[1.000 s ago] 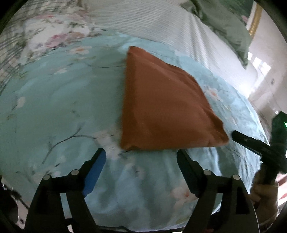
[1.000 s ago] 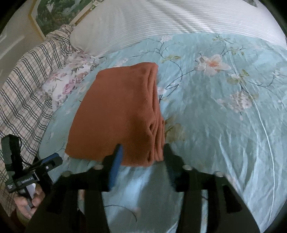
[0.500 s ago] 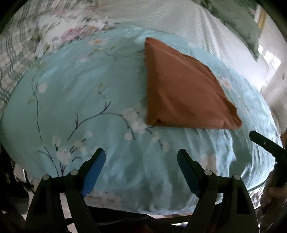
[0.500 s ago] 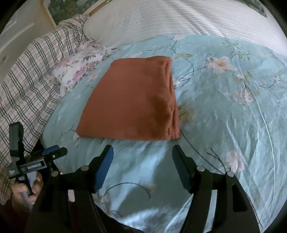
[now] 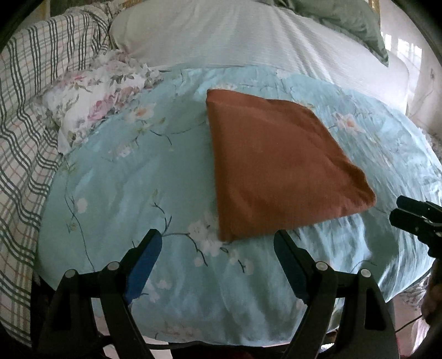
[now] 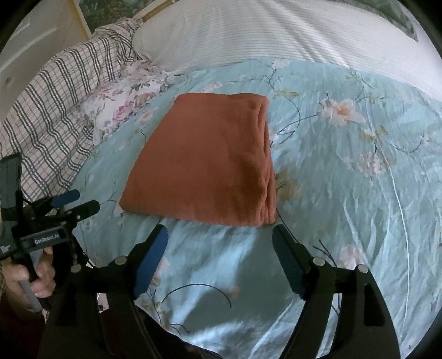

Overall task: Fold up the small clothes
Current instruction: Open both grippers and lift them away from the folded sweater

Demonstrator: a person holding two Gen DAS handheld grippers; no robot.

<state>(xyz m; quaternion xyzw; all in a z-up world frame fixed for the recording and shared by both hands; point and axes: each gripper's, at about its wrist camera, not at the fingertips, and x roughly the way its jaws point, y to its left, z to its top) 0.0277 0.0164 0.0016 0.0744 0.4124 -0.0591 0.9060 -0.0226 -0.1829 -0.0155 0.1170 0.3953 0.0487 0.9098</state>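
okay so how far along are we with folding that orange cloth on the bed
Done, by the look of it: the orange cloth lies as a flat folded rectangle on the floral bedspread, its layered edges stacked along one side. In hand: nothing. The right gripper, whose jaws have just been opening, and the left gripper both stand open and clear of it. Left: no other unfolded garment shows in either view.

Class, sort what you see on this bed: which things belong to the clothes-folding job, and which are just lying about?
Job: folded orange cloth; left tool, open; right tool, open, jaws just widened, nothing between them.

Lying about: white pillow; checked blanket; flowered pillow; green pillow.
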